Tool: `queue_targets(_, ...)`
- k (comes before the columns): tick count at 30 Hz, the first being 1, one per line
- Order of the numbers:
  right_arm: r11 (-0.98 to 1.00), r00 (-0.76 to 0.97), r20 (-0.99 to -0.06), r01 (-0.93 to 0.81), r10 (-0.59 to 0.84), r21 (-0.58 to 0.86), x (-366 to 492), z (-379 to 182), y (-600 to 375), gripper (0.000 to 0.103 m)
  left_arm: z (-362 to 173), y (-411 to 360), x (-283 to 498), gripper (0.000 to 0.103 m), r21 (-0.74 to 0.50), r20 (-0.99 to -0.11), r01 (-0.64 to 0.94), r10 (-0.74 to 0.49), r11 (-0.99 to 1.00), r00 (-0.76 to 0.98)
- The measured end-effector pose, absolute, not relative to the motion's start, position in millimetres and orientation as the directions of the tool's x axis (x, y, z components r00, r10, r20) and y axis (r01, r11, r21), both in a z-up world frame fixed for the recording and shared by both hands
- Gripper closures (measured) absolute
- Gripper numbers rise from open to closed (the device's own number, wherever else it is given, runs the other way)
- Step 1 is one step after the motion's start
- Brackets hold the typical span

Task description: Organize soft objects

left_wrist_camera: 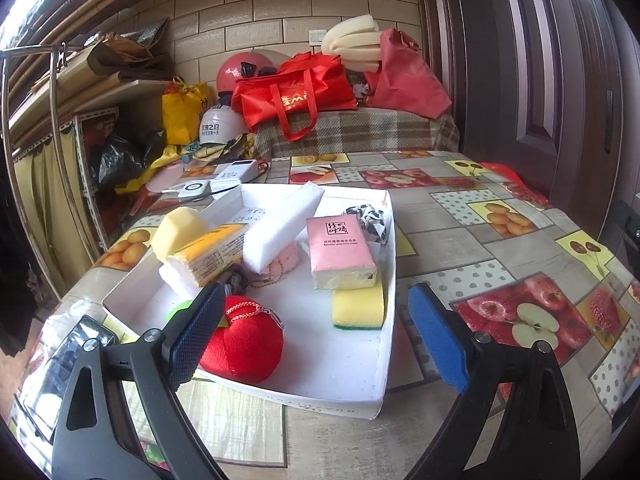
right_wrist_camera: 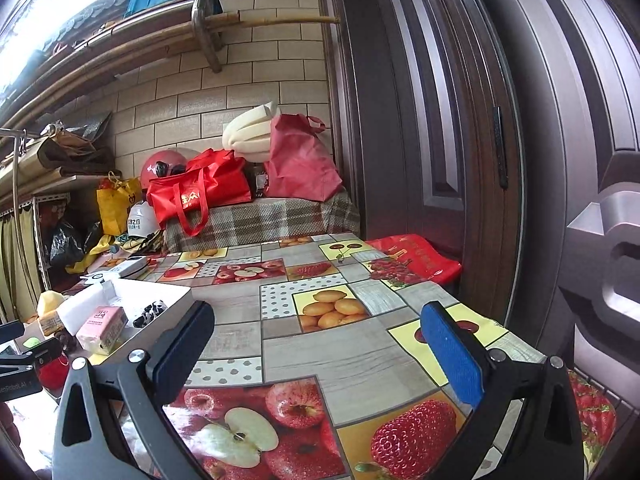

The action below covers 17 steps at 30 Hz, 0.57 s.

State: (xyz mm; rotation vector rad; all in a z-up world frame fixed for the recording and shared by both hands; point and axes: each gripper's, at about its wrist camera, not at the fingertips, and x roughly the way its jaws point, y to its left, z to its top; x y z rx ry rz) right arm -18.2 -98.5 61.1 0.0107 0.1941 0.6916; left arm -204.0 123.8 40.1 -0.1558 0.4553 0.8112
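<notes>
So the white tray point(left_wrist_camera: 384, 240) sits on the table point(left_wrist_camera: 480, 232) with the fruit-print cloth, crammed with soft stuff: a red plush apple point(left_wrist_camera: 244, 344) at the near edge, a yellow sponge point(left_wrist_camera: 358, 306) under a pink tissue pack point(left_wrist_camera: 340, 252), and a white foam block point(left_wrist_camera: 280, 224). Left claw point(left_wrist_camera: 316, 336) hangs wide over the tray's near end, gripping nothing. Right claw point(right_wrist_camera: 320, 354) is spread wide too, over bare cloth right of the tray.

A pale brick-tiled wall point(right_wrist_camera: 240, 92) stands at the far side, a dark panelled door point(right_wrist_camera: 420, 120) on the right, cluttered shelves point(left_wrist_camera: 80, 92) left; daylight falls from upper left.
</notes>
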Motion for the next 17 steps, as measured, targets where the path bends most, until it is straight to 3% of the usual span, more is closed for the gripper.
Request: queue_targets(17, 0.770, 0.753, -0.169, -0.634, 0.636, 0.077, -20, 62, -99, 0.000, 38, 134, -206, 0.010, -0.014, -0.476, -0.719, 0.628, 0.695, 0.616)
